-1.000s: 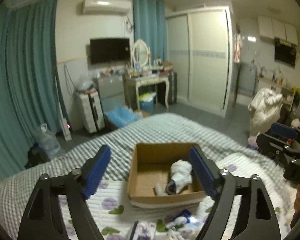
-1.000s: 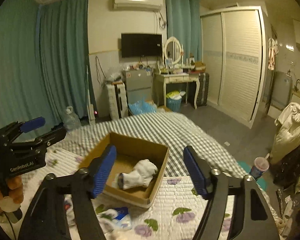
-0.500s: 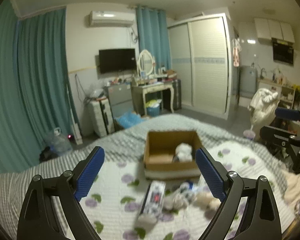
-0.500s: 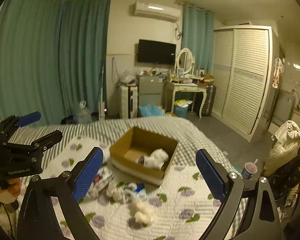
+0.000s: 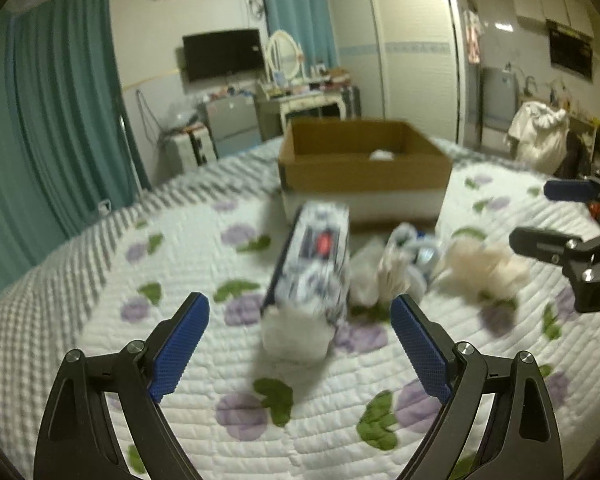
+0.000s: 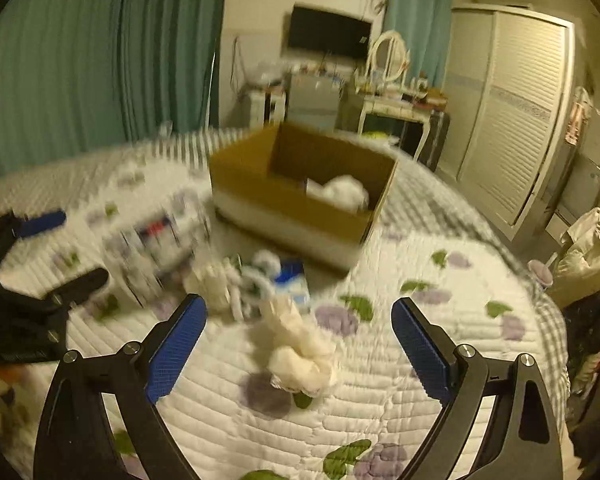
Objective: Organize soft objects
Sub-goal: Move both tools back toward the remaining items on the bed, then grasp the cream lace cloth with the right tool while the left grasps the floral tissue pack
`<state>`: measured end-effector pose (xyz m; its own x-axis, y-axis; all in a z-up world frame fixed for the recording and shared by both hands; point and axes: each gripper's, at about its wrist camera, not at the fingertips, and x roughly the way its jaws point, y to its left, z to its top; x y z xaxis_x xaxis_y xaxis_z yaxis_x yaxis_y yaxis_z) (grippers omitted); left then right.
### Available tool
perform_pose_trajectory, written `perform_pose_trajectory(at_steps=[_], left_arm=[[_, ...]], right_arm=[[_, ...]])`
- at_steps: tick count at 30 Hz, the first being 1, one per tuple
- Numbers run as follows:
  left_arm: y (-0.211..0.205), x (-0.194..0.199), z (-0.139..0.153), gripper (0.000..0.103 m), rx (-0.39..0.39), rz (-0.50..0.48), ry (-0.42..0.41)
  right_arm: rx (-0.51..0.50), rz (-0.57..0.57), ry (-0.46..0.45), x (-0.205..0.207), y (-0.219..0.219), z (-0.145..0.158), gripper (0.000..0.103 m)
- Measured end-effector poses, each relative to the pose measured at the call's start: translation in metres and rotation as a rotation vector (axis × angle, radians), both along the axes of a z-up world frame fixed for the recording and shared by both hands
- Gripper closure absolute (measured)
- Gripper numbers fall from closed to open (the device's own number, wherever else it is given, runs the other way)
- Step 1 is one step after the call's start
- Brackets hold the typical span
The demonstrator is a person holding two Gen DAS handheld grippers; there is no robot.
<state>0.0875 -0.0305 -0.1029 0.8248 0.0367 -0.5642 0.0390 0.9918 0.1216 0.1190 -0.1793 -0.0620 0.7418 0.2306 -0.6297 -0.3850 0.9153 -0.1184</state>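
Note:
A brown cardboard box (image 5: 364, 168) (image 6: 300, 200) stands on the flowered quilt with a white soft item (image 6: 346, 192) inside. In front of it lies a pile: a printed blue-and-white pack (image 5: 316, 264) (image 6: 152, 252), small white and blue soft items (image 5: 400, 272) (image 6: 260, 280), and a cream fluffy sock (image 5: 484, 272) (image 6: 300, 348). My left gripper (image 5: 300, 344) is open and empty, low over the quilt just before the printed pack. My right gripper (image 6: 298, 344) is open and empty, with the cream sock between its fingers' line. Both views are blurred.
The bed's quilt (image 5: 180, 264) spreads around the pile. Teal curtains (image 5: 60, 120), a dressing table (image 5: 312, 100), a TV (image 5: 222, 54) and a white wardrobe (image 5: 416, 48) stand beyond the bed. A chair with clothes (image 6: 592, 248) is at the right.
Both grippers have come down from high above the bed toward the pile in front of the box. Both stay open and empty.

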Motion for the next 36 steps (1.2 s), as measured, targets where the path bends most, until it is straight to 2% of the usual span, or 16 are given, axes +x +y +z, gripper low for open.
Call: perform_pose_trajectory(at_steps=[3, 6, 8, 10, 11, 13, 14, 16, 21, 27, 36], left_arm=[[0.007, 0.012, -0.024, 0.011, -0.028, 0.001, 0.031], [0.012, 0.016, -0.035, 0.014, -0.056, 0.000, 0.043], [0.012, 0.022, -0.041, 0.024, -0.070, -0.011, 0.055], [0.009, 0.025, -0.044, 0.028, -0.066, -0.021, 0.059], [0.008, 0.026, -0.045, 0.035, -0.066, -0.032, 0.055], [0.007, 0.027, -0.045, 0.045, -0.066, -0.042, 0.051], [0.008, 0.026, -0.044, 0.054, -0.070, -0.047, 0.048], [0.010, 0.025, -0.043, 0.060, -0.076, -0.045, 0.046], [0.013, 0.014, -0.037, 0.064, -0.076, -0.038, 0.037], [0.015, -0.008, -0.024, 0.065, -0.103, -0.019, 0.044], [0.014, -0.046, 0.012, 0.065, -0.136, -0.008, 0.021]], right_arm=[[-0.021, -0.003, 0.084, 0.020, 0.001, -0.034, 0.013], [-0.020, -0.022, 0.139, 0.036, -0.003, -0.054, 0.018], [-0.012, -0.033, 0.187, 0.045, -0.007, -0.067, 0.027], [0.009, -0.049, 0.233, 0.052, -0.012, -0.075, 0.039], [0.019, -0.057, 0.246, 0.054, -0.015, -0.077, 0.043], [0.025, -0.054, 0.255, 0.055, -0.016, -0.078, 0.062], [0.025, -0.050, 0.256, 0.055, -0.016, -0.078, 0.065], [0.031, -0.041, 0.250, 0.054, -0.016, -0.076, 0.075], [0.026, -0.021, 0.214, 0.044, -0.011, -0.066, 0.080], [0.044, -0.024, 0.179, 0.025, -0.012, -0.053, 0.081], [0.109, -0.036, 0.116, -0.014, -0.015, -0.013, 0.081]])
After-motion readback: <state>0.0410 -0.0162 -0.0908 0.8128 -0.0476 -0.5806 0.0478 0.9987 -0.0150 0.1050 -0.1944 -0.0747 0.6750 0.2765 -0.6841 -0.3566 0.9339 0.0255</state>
